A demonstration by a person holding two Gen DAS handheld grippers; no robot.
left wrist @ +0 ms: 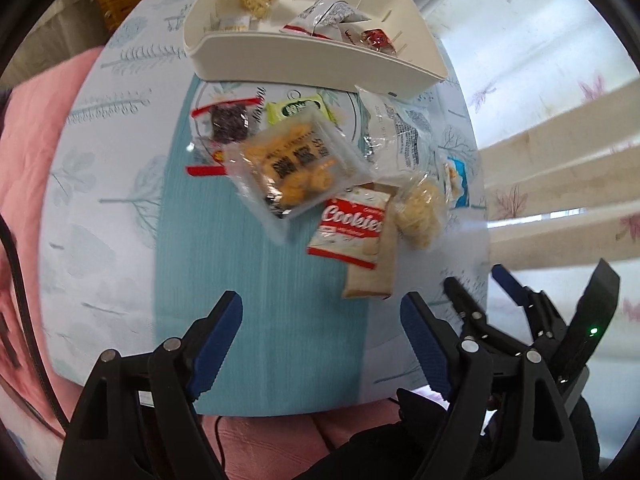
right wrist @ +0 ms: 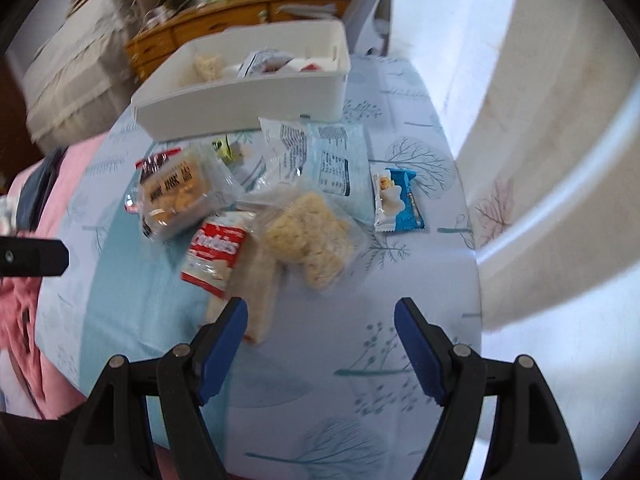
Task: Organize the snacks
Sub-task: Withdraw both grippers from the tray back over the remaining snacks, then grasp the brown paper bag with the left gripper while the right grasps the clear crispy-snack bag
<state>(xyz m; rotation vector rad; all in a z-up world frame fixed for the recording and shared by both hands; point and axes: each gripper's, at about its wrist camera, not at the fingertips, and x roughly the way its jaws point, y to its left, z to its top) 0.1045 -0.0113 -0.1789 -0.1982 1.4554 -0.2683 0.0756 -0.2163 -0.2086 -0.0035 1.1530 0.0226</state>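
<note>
A white bin (left wrist: 320, 60) (right wrist: 240, 96) at the table's far end holds several snack packs. Loose snacks lie in front of it: a clear pack of orange crackers (left wrist: 296, 168) (right wrist: 176, 192), a red Cookies pack (left wrist: 352, 228) (right wrist: 214, 252), a pale rice cake pack (left wrist: 418, 208) (right wrist: 308, 236), a blue-and-white pack (left wrist: 456, 180) (right wrist: 396, 200), a white wrapper (left wrist: 396, 132) (right wrist: 316, 156), a dark-filled red-edged pack (left wrist: 226, 120) and a green pack (left wrist: 298, 108). My left gripper (left wrist: 322, 320) is open and empty, short of the pile. My right gripper (right wrist: 320, 320) (left wrist: 476, 292) is open and empty near the Cookies pack.
The table wears a light blue cloth with a teal runner (left wrist: 248, 288) (right wrist: 132, 300). Pink bedding (left wrist: 28, 168) (right wrist: 24, 288) lies to the left. A curtain (left wrist: 560, 120) (right wrist: 560, 160) hangs on the right. A wooden dresser (right wrist: 240, 16) stands behind the bin.
</note>
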